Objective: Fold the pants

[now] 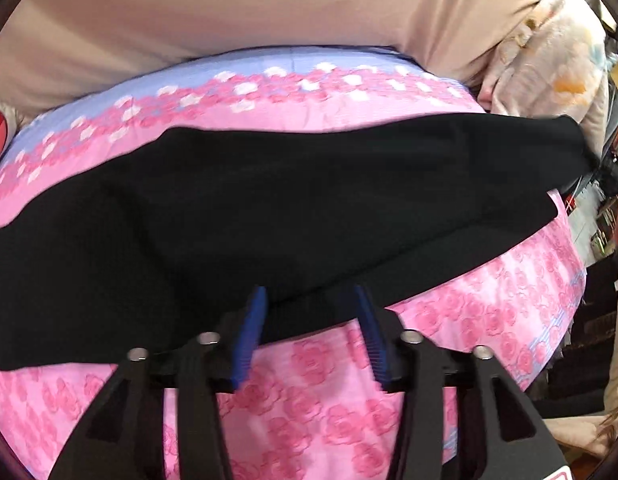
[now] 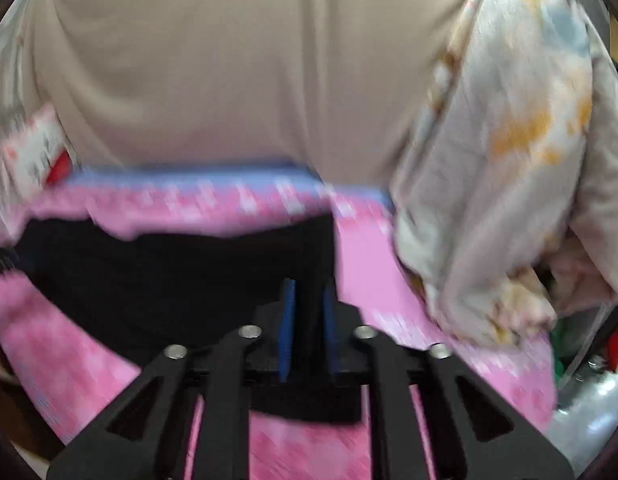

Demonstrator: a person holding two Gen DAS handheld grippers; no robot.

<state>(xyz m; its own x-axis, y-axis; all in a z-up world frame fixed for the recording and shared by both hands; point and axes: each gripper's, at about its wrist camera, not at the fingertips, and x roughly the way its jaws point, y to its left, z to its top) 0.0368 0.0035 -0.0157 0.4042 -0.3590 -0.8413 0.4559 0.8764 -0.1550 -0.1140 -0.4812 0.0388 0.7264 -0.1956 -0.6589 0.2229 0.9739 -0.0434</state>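
Black pants point(image 1: 269, 208) lie stretched across a pink rose-print bedsheet point(image 1: 309, 408). In the left wrist view my left gripper point(image 1: 309, 300) is open, its blue pads point(image 1: 251, 332) on either side of the pants' near edge, with cloth between them. In the blurred right wrist view the pants point(image 2: 157, 280) lie to the left and centre. My right gripper point(image 2: 309, 292) has its blue pads point(image 2: 287, 328) close together with black cloth between them, shut on the pants' right end.
A beige sheet point(image 1: 269, 12) covers the back. A floral quilt point(image 2: 509, 160) is piled at the right. A red and white package point(image 2: 37, 152) lies at the far left. Clutter point(image 1: 605, 184) stands beyond the bed's right edge.
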